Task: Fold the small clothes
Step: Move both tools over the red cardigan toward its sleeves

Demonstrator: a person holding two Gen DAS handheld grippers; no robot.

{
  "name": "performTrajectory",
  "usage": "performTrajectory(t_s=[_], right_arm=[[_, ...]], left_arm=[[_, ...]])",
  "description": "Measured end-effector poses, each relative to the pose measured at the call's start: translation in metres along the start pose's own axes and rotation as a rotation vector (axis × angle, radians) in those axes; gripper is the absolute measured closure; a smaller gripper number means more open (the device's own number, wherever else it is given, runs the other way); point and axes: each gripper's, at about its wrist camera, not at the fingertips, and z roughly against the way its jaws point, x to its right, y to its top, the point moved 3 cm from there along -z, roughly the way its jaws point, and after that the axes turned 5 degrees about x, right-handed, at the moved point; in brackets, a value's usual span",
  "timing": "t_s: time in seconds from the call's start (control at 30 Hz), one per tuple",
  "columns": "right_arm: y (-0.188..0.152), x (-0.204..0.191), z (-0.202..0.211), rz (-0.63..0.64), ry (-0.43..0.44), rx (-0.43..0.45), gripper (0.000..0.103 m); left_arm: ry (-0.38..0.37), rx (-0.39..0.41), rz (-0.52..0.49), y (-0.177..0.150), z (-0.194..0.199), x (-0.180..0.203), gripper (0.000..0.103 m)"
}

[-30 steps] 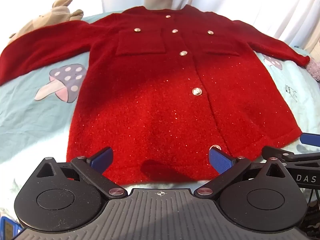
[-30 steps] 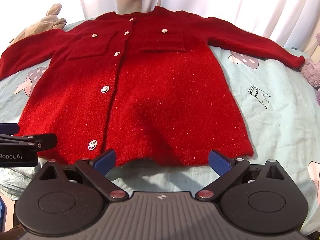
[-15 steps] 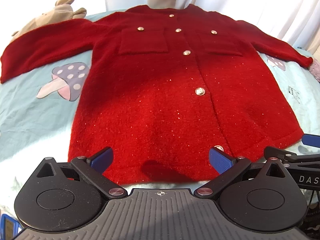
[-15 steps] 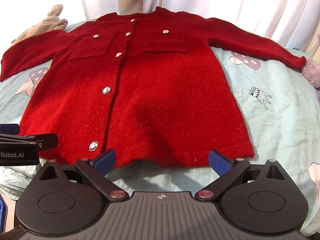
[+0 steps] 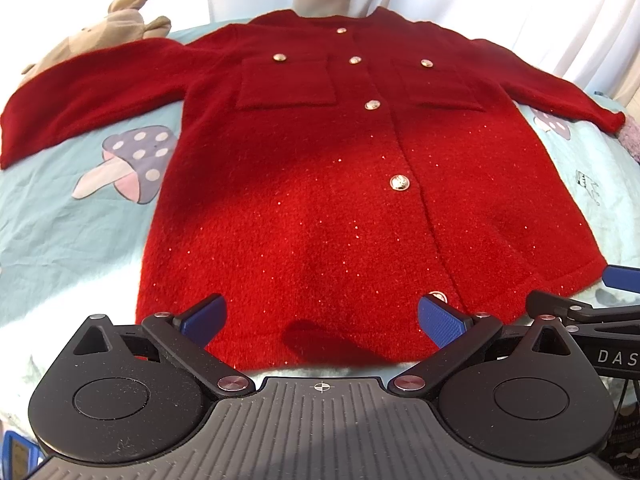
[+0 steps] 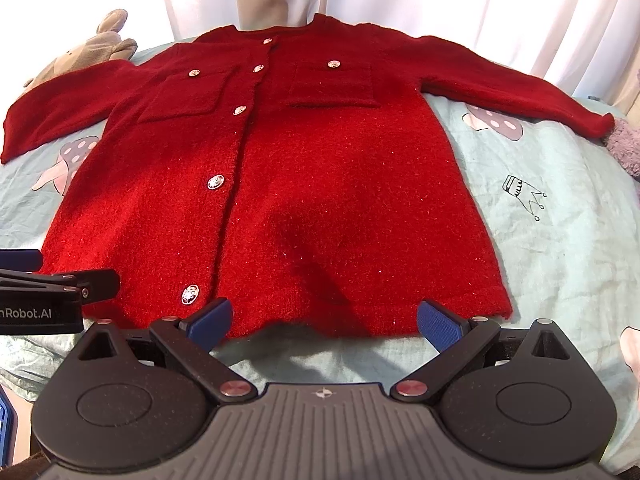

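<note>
A red cardigan lies flat mid-frame; left gripper and right gripper hover at its hem, jaws apart.

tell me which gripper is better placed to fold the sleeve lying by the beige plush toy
Left. The left gripper hangs open over the red cardigan's hem on that sleeve's side; the right gripper sits nearer the opposite sleeve.

A cardigan lies flat on a bedsheet, sleeves spread to either side, a plush toy behind its left sleeve, both grippers side by side at the hem.
</note>
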Motion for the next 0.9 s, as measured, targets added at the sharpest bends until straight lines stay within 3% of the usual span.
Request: performTrajectory(t_s=[0.9], right_arm=[[0.0015,-0.0016,-0.0019,-0.002,0.006,-0.006,0.004]], left_arm=[[-0.001,-0.017,-0.015,0.0059,-0.0046,0.0088,0.000]])
